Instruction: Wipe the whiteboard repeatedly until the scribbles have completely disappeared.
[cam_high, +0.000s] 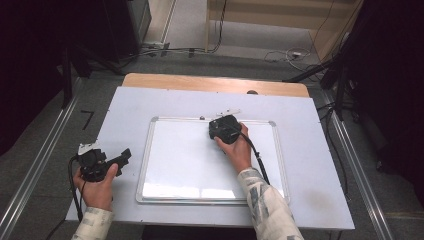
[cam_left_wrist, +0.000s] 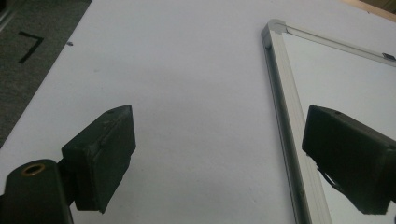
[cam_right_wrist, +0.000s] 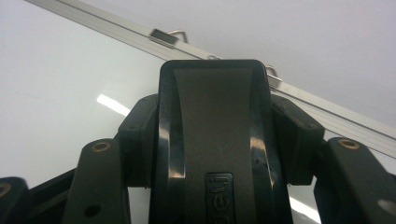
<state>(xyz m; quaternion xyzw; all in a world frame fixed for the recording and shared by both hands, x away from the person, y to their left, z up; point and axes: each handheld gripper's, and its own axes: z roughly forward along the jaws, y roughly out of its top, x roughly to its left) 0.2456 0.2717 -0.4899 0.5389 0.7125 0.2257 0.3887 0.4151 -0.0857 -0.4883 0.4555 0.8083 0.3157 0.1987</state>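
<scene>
Board: white rectangular whiteboard with silver metal frame, flat on the white sheet covering the wooden table, near the sheet's middle.
Eraser: black plastic whiteboard eraser with curved glossy back, clamped upright between the right gripper's jaws, close to the board's far frame rail; whether touching the board cannot be told.
Right gripper: over the far middle of the board, just inside the top rail; jaws closed tight on the eraser's two sides, pads pressing on it.
Right hand: wrapped round the gripper body, patterned sleeve reaching in from the bottom edge, black cable trailing across the board.
Left gripper: off the board's left edge, above bare sheet; jaws spread wide apart, holding nothing, one jaw over the board's frame in the left gripper view.
Left hand: at the near left corner of the sheet, well apart from the right.
</scene>
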